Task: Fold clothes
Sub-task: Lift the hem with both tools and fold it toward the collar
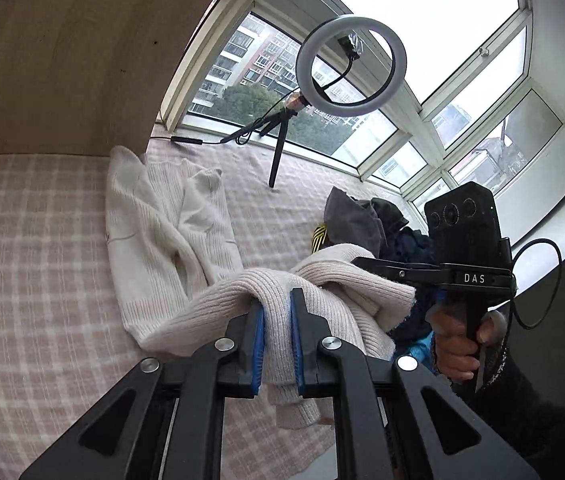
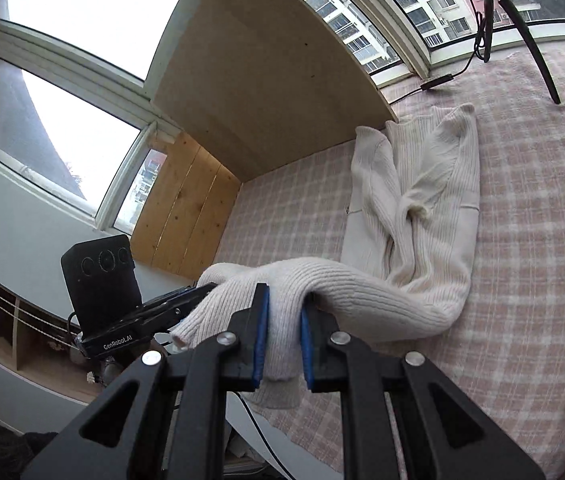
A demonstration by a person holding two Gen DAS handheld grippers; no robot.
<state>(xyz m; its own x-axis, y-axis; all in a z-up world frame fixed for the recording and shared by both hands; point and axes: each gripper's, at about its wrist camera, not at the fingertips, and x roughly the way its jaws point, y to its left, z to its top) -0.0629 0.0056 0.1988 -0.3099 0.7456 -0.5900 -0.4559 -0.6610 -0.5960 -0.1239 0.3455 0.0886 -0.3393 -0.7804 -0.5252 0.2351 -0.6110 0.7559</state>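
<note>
cream ribbed sweater (image 2: 414, 200) lies on the pink checked bedcover (image 2: 534, 184), sleeves crossed over its body, its near hem lifted. the left gripper (image 1: 276, 322) and right gripper (image 2: 284, 320) are each clenched on that hem edge, side by side. this looks like the bottom-up fold; next the hem should be carried evenly toward the collar, then let go.

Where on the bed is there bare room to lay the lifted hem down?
Bare checked bedcover lies between the cream sweater and the wooden boards, and on its other side below the tripod. Crowded: the dark clothes pile by the window.
</note>
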